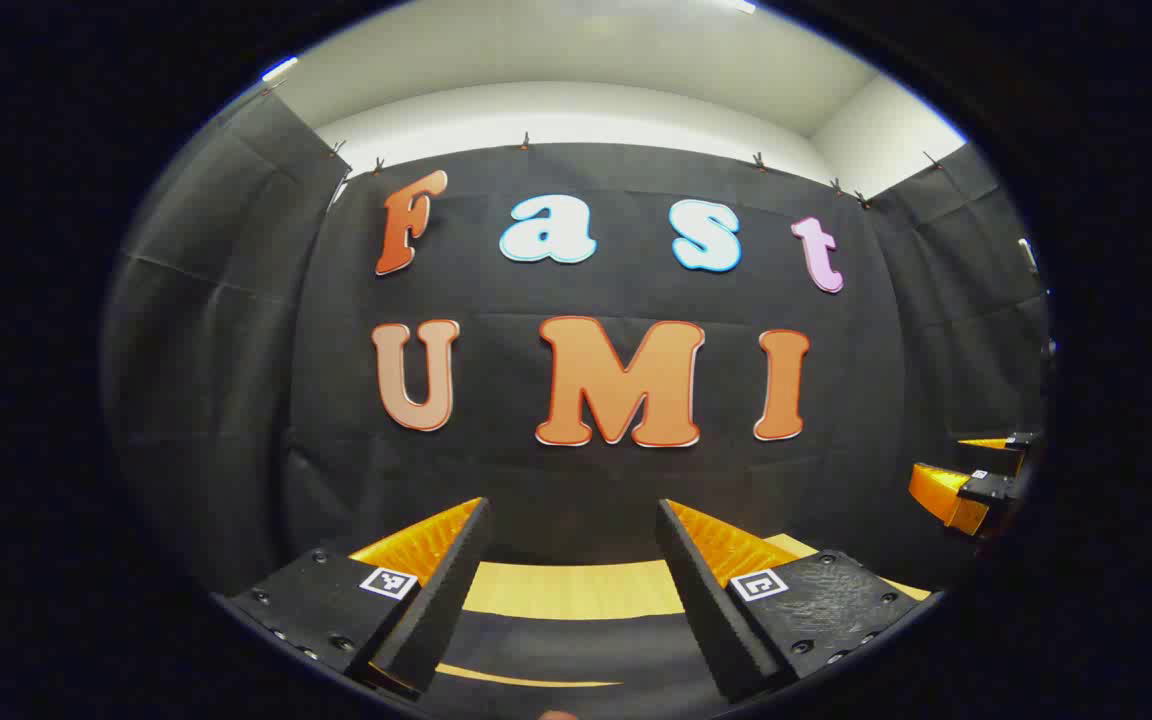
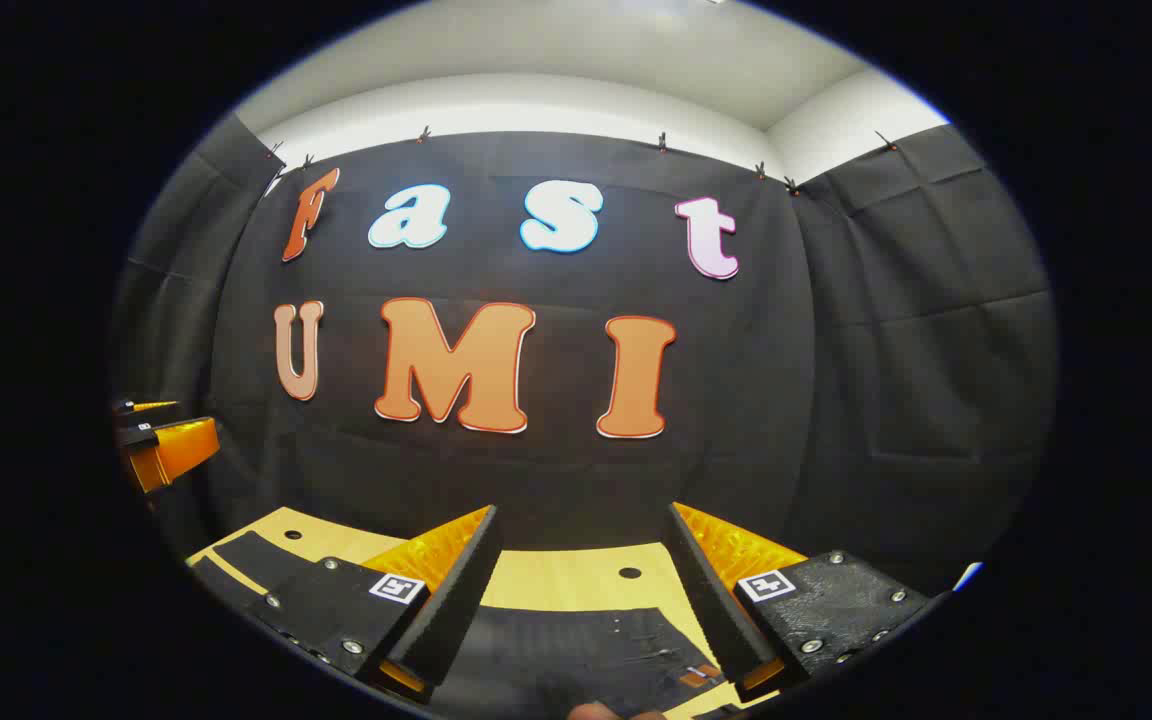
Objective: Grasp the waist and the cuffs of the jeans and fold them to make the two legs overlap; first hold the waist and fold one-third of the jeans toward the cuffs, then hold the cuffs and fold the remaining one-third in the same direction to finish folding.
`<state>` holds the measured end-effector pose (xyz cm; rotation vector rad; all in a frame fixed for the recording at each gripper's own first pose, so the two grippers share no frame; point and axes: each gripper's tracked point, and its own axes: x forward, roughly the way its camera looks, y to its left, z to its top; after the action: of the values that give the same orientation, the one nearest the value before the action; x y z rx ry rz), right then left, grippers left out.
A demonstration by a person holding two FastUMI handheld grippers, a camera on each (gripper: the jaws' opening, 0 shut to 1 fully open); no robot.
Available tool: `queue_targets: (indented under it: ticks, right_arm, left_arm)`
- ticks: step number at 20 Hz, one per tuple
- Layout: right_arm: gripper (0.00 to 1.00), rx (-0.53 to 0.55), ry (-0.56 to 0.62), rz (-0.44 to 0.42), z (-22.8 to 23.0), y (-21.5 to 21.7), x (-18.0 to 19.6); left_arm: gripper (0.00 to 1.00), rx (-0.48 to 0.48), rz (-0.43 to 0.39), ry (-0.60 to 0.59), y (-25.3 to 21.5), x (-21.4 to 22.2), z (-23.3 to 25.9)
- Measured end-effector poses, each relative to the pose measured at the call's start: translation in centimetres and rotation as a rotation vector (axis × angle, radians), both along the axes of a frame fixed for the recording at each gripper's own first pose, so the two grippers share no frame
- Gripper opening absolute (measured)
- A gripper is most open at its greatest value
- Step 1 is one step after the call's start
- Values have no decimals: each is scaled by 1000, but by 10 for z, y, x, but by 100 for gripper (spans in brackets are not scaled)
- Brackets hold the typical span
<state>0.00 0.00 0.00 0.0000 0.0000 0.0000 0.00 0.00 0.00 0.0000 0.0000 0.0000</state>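
Both grippers hang above the worktop (image 2: 576,585), facing the booth's black cloth wall, and neither touches anything. In the left gripper view the left gripper (image 1: 572,560) has its fingers spread wide, with nothing between them but the pale wooden worktop's far edge and a dark stretch of the jeans (image 1: 576,655) below. In the right gripper view the right gripper (image 2: 584,565) is likewise released, fingers wide apart. The jeans (image 2: 586,650) lie flat on the worktop directly beneath it, near the front edge, with a small leather patch and stitching visible by the right finger; another dark piece of the jeans lies toward the worktop's left side. A small round hole sits in the worktop near its far edge.
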Motion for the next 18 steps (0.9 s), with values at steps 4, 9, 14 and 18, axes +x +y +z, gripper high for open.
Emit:
queue_targets:
  ticks: [4, 9, 14, 18]
  right_arm:
    - [100, -20, -15, 33, 18, 21, 4]
    - [99, -32, -20, 124, 11, 32, -3]
    - [100, 21, 23, 172, -12, 48, 1]
    - [100, 37, 59, 128, -28, 31, 8]
  left_arm:
    - [96, 30, 46, -41, 27, 12, 20]
    - [95, 108, 2, -103, 8, -9, 21]
    - [99, 132, 7, -125, -8, -23, 1]
    - [98, 93, 73, -56, 23, -16, -21]
